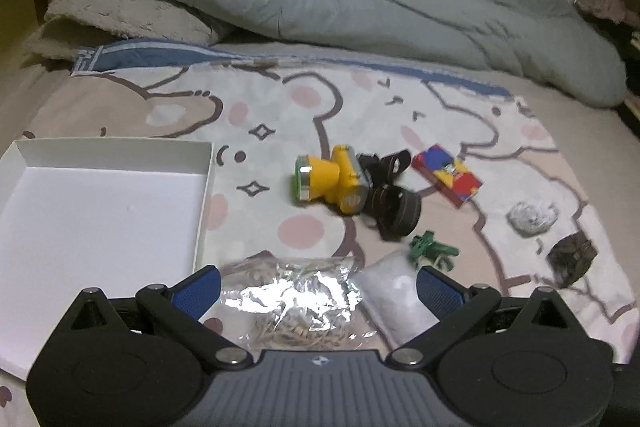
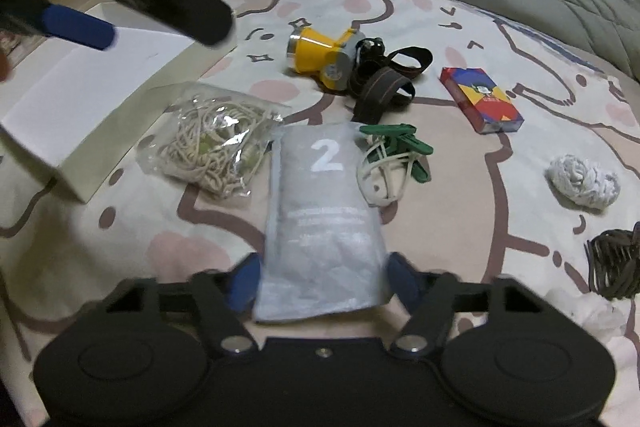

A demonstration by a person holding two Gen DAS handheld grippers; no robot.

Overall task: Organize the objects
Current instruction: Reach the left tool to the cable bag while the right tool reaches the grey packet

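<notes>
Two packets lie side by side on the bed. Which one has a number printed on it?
The flat grey pouch between the right gripper's fingers shows a big white 2. The clear bag of cord beside it has no number.

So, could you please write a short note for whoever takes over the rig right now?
Left gripper: open, over the bag of string, not gripping.
Right gripper: closed on the grey pouch, which lies flat.
White box: nothing inside, so nothing sorted yet.
Left to do: pouch, bag, headlamp, card pack, green pegs, white wad, dark clip.
</notes>
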